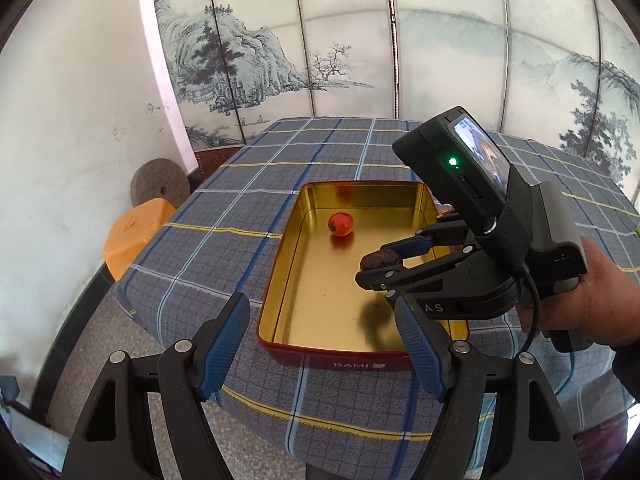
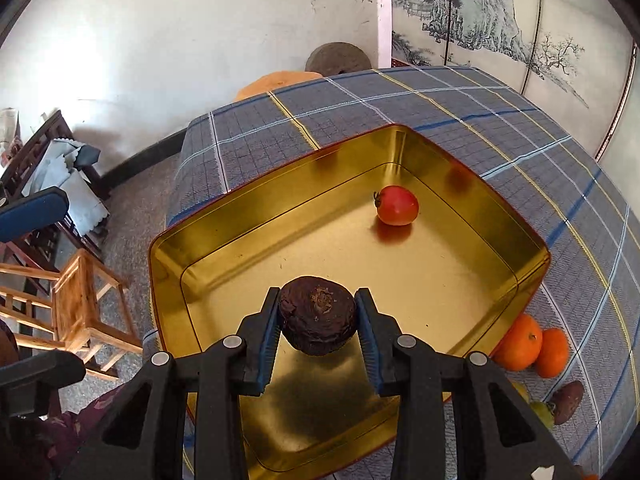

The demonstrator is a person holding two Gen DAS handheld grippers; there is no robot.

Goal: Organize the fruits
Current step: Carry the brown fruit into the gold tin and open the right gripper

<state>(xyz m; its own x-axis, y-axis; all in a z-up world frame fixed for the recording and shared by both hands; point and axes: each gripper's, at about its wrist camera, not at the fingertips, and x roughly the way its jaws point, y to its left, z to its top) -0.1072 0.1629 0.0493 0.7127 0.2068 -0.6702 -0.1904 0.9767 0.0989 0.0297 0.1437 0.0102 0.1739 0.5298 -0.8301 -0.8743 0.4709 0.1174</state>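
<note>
A gold-lined tin box (image 1: 280,280) (image 2: 240,208) with red outer walls sits on the plaid tablecloth. A small red tomato (image 1: 341,223) (image 2: 397,205) lies inside it toward the far end. My right gripper (image 2: 318,320) (image 1: 380,270) is shut on a dark brown wrinkled fruit (image 2: 317,314) (image 1: 378,260) and holds it above the box's near part. My left gripper (image 1: 324,344) is open and empty, hovering at the box's near edge.
Two oranges (image 2: 532,346), a brown fruit (image 2: 568,400) and a green-yellow fruit (image 2: 540,412) lie on the cloth right of the box. An orange stool (image 1: 132,236), a millstone (image 1: 160,188) and a wooden chair (image 2: 80,300) stand beside the table.
</note>
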